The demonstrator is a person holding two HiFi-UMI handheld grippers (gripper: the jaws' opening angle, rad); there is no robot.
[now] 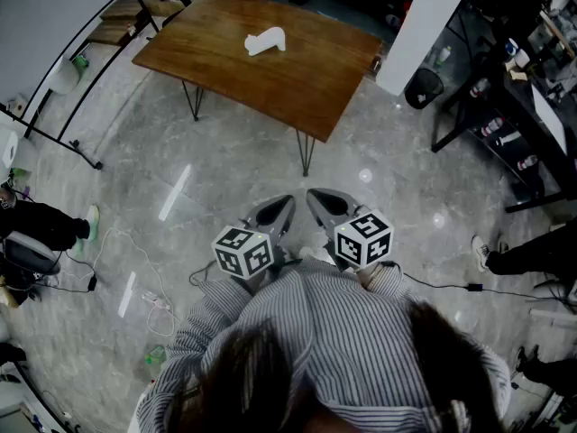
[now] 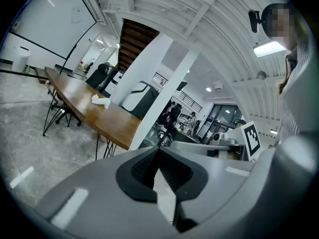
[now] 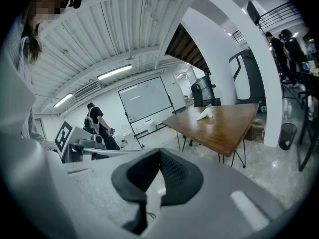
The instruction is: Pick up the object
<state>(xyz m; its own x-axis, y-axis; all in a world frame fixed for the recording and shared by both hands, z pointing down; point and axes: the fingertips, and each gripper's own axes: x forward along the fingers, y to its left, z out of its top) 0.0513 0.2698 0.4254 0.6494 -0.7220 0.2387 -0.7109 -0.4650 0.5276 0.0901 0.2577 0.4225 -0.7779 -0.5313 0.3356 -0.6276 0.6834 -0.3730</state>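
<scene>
A white object lies on a brown wooden table far ahead of me, across the grey floor. Both grippers are held close to my striped shirt, well short of the table. My left gripper is shut with nothing between its jaws, and my right gripper beside it looks shut and empty too. In the left gripper view the jaws of the left gripper meet, with the object small on the table. The right gripper view shows the right gripper closed, the object on the table.
A white pillar and a black bin stand right of the table. Dark shelving fills the right side. A whiteboard stand and floor cables are at the left. People's feet show at the right.
</scene>
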